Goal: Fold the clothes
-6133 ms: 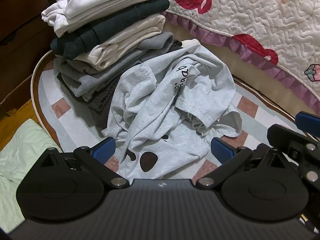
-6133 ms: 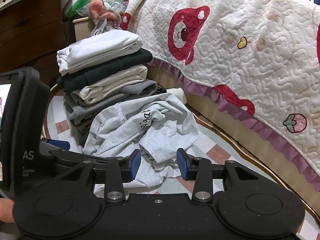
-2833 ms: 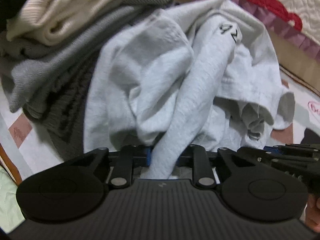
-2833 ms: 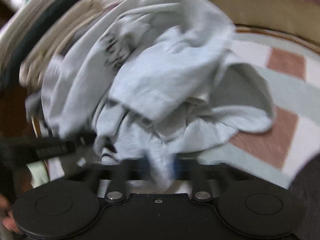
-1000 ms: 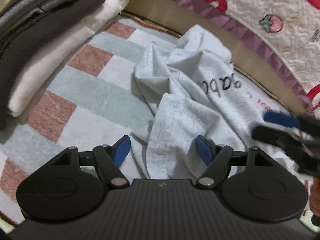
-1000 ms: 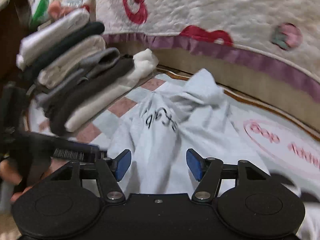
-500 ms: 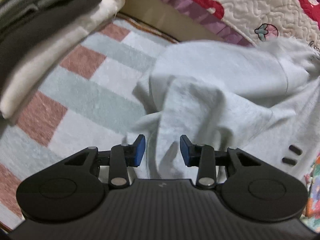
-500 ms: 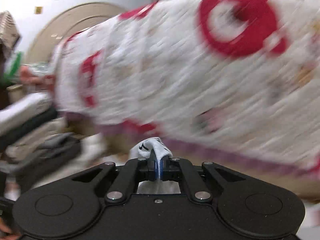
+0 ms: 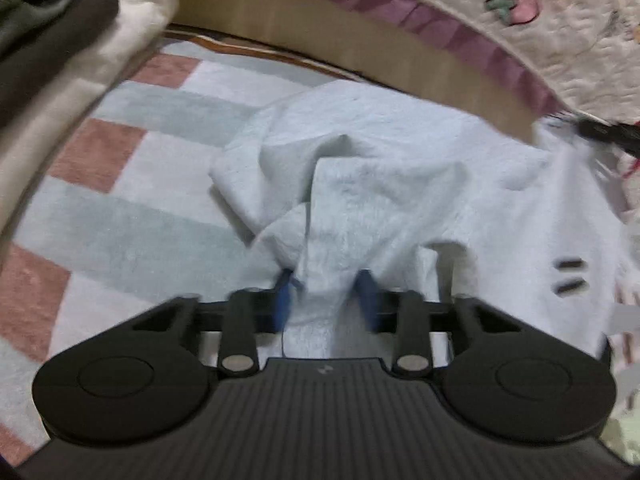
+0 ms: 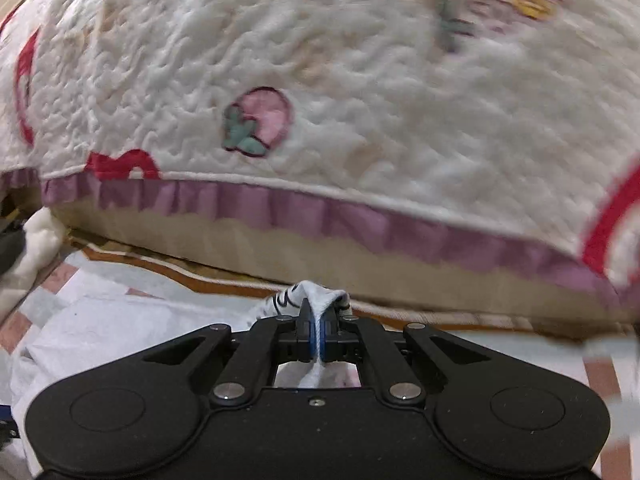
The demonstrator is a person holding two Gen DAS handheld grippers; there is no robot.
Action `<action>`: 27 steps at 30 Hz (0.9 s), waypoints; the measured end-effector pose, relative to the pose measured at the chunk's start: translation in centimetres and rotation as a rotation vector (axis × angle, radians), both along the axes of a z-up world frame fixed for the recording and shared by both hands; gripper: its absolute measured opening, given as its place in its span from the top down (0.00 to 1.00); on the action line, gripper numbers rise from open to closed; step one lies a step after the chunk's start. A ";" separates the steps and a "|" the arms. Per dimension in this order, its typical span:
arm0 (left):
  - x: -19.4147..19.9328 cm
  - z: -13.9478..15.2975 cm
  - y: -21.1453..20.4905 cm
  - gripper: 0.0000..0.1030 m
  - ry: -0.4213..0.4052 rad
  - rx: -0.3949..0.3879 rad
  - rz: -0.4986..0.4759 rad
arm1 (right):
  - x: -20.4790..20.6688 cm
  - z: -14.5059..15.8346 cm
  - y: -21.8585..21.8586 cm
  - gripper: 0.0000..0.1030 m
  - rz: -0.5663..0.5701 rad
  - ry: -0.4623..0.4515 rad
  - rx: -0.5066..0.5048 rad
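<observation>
Now: right tool [image 10: 319,336] clamped on grey shirt [image 9: 400,184] edge; left tool [image 9: 326,296] pinching bunched fold above rug [image 9: 120,184].

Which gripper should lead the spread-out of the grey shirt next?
Probably right. The right gripper is shut tight on a shirt edge, lifted by the bed. The left gripper only straddles a bunched fold, blurred, grip unclear.

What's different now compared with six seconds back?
The grey sweatshirt was dragged off the folded stack onto open rug. Both tongs, open then, now grip it: right tongs pinch an edge shut, left tongs close on a fold. Stack and quilt unchanged.
</observation>
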State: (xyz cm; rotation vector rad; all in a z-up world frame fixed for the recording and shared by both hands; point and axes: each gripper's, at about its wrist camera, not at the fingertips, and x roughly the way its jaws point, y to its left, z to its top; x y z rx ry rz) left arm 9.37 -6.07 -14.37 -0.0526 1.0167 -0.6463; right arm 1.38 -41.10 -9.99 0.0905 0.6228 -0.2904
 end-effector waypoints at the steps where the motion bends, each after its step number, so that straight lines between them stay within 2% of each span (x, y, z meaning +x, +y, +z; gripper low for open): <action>1: 0.7 0.0 0.3 0.75 0.004 -0.019 -0.003 | 1.0 0.2 0.0 0.97 0.031 0.010 0.018; 3: 2.1 -0.6 0.9 0.75 0.050 -0.090 0.032 | 2.3 0.3 0.9 0.95 0.061 0.026 0.076; 5: 3.3 -1.5 1.6 0.75 0.109 -0.167 0.085 | 2.8 0.1 2.1 0.87 0.067 0.057 0.147; 7: 3.0 -2.5 1.7 0.75 0.118 -0.171 0.108 | 1.9 -0.2 3.8 0.73 0.084 0.112 0.174; 8: 2.6 -2.6 1.5 0.74 0.107 -0.157 0.105 | 0.9 -0.2 4.8 0.61 0.101 0.138 0.173; 9: 2.2 -2.4 1.2 0.75 0.091 -0.141 0.096 | -0.4 -0.1 5.6 0.56 0.118 0.145 0.155; 10: 1.8 -1.9 0.8 0.74 0.077 -0.120 0.076 | -2.0 0.0 6.3 0.55 0.140 0.166 0.141; 11: 1.5 -1.3 0.3 0.69 0.066 -0.097 0.055 | -4.2 0.0 6.7 0.55 0.131 0.171 0.144; 12: 1.3 -0.8 -0.1 0.56 0.062 -0.075 0.047 | -6.5 -0.1 7.0 0.52 0.117 0.173 0.149; 13: 0.9 -0.3 -0.5 0.49 0.067 -0.049 0.051 | -8.8 -0.1 7.4 0.51 0.104 0.174 0.154; 14: 0.5 0.2 -1.0 0.34 0.071 -0.024 0.054 | -11.1 -0.1 7.7 0.51 0.090 0.176 0.160; 16: -0.5 1.1 -1.7 0.32 0.075 0.016 0.063 | -16.2 -0.3 7.9 0.50 -0.045 0.082 0.273; 18: -2.0 1.2 -1.4 0.32 0.055 0.014 0.049 | -19.7 -2.9 8.2 0.46 -0.169 -0.007 0.537; 19: -2.6 1.0 -1.4 0.33 0.039 0.030 0.029 | -21.5 -4.2 8.3 0.46 -0.230 -0.052 0.674; 20: -3.2 0.8 -1.5 0.51 0.001 0.074 0.003 | -23.2 -5.6 8.5 0.46 -0.292 -0.097 0.811; 21: -3.8 0.7 -1.7 0.91 -0.049 0.132 -0.016 | -23.4 -6.5 9.0 0.46 -0.313 -0.093 0.840; 22: -4.3 0.8 -1.8 0.99 -0.106 0.196 -0.023 | -23.4 -7.4 9.6 0.46 -0.329 -0.080 0.853; 23: -5.0 1.1 -1.7 1.00 -0.182 0.252 -0.013 | -23.3 -7.7 10.1 0.46 -0.329 -0.057 0.850; 24: -5.6 1.8 -1.3 1.00 -0.256 0.269 0.004 | -23.2 -8.0 10.7 0.46 -0.328 -0.032 0.845; 25: -6.1 2.7 -0.8 1.00 -0.323 0.274 0.028 | -23.4 -7.8 11.5 0.46 -0.311 -0.019 0.829; 27: -6.9 4.9 1.0 1.00 -0.422 0.237 0.105 | -24.0 -7.2 12.4 0.46 -0.284 -0.007 0.813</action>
